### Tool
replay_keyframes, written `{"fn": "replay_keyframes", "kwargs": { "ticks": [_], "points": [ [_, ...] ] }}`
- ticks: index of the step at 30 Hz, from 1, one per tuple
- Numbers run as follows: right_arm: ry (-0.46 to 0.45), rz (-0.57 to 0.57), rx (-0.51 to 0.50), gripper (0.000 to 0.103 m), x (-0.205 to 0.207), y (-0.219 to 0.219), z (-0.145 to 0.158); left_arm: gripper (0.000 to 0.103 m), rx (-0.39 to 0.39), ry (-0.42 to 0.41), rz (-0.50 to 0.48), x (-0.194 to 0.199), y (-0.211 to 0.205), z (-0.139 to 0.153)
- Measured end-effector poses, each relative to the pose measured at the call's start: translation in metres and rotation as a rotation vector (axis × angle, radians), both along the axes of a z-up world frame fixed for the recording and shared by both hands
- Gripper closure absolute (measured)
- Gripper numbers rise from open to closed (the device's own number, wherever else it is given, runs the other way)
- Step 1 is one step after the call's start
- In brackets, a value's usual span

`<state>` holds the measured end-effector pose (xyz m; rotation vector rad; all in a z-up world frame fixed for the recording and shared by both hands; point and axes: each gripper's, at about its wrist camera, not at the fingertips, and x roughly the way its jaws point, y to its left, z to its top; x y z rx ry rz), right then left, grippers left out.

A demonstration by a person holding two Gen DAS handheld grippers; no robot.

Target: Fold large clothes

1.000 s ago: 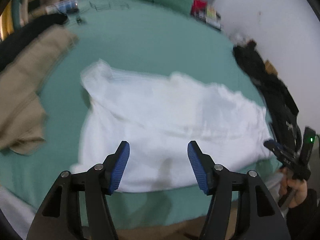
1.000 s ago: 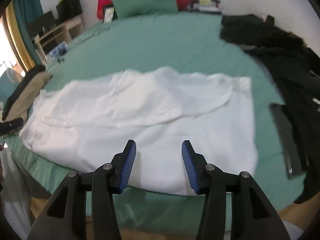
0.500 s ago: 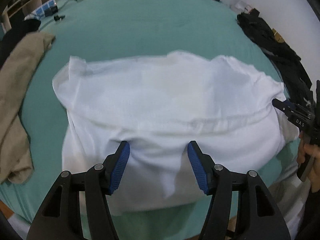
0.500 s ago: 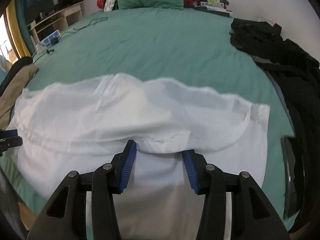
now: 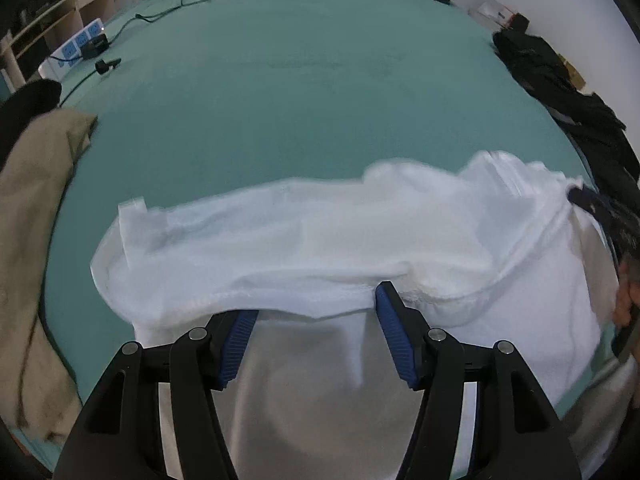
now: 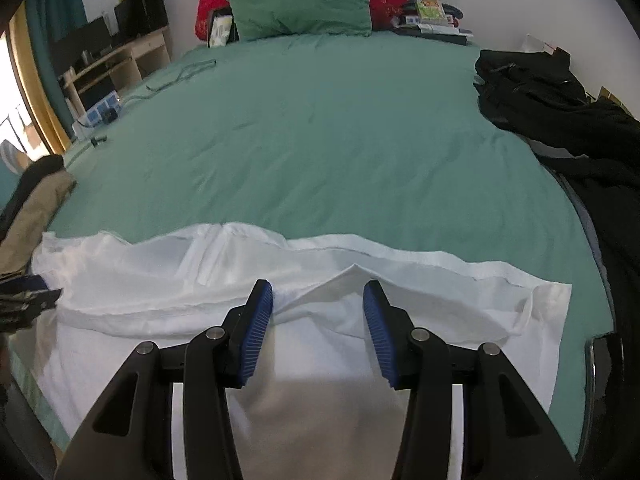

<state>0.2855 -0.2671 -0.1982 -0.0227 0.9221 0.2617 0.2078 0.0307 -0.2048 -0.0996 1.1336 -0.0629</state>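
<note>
A large white garment (image 5: 304, 236) lies spread across the near part of the green bed (image 5: 300, 80). A raised fold runs across it from left to right. My left gripper (image 5: 316, 304) hangs open over it. The fold lies on the left fingertip, and shadowed cloth fills the gap between the fingers. In the right wrist view the same white garment (image 6: 400, 276) shows, and my right gripper (image 6: 317, 286) stands open with both blue pads (image 6: 256, 328) bare. A ridge of cloth rises between its tips. Each gripper shows at the edge of the other view, the right gripper (image 5: 592, 204) and the left gripper (image 6: 24, 300).
A beige garment (image 5: 32, 220) lies at the bed's left edge. Black clothes (image 6: 560, 120) are heaped along the right. A power strip with a cable (image 5: 76, 48) sits far left. A green pillow (image 6: 300, 4) is at the headboard. A dark flat object (image 6: 600, 360) lies at the right edge.
Both grippers have moved forward over the garment, whose near part now passes under the fingers. Its fold has come up to the fingertips. The jaws have kept their width.
</note>
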Motion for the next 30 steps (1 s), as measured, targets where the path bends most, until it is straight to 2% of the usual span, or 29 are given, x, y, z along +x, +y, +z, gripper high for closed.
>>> {"fn": "replay_keyframes", "kwargs": {
  "ticks": [5, 7, 10, 12, 14, 16, 19, 25, 30],
  "points": [
    [-0.068, 0.010, 0.013, 0.056, -0.022, -0.007, 0.014, 0.039, -0.039, -0.100, 0.080, -0.001, 0.020, 0.029],
    [-0.047, 0.003, 0.044, 0.056, -0.030, -0.011, 0.016, 0.039, -0.062, -0.115, 0.081, -0.011, 0.021, 0.040],
    [0.056, 0.040, 0.107, 0.054, -0.039, -0.009, 0.006, 0.039, -0.096, -0.071, 0.027, -0.024, 0.012, 0.038],
    [0.090, 0.067, 0.070, 0.054, -0.039, 0.001, -0.004, 0.039, -0.103, -0.015, -0.016, -0.025, 0.007, 0.027],
    [0.077, 0.100, -0.026, 0.053, -0.034, 0.019, -0.011, 0.039, -0.062, 0.054, -0.040, -0.024, 0.001, 0.008],
    [0.065, 0.122, -0.067, 0.052, -0.026, 0.030, -0.014, 0.039, -0.037, 0.094, -0.024, -0.019, -0.001, -0.008],
    [0.087, 0.137, -0.103, 0.051, -0.008, 0.041, -0.021, 0.039, -0.004, 0.052, 0.018, -0.006, 0.000, -0.007],
    [0.102, 0.108, -0.098, 0.051, 0.032, 0.040, -0.023, 0.039, 0.028, 0.005, 0.059, 0.041, 0.007, -0.006],
    [0.121, 0.082, -0.071, 0.051, 0.069, 0.037, -0.029, 0.039, 0.091, -0.025, 0.093, 0.077, 0.011, -0.009]
  ]
}}
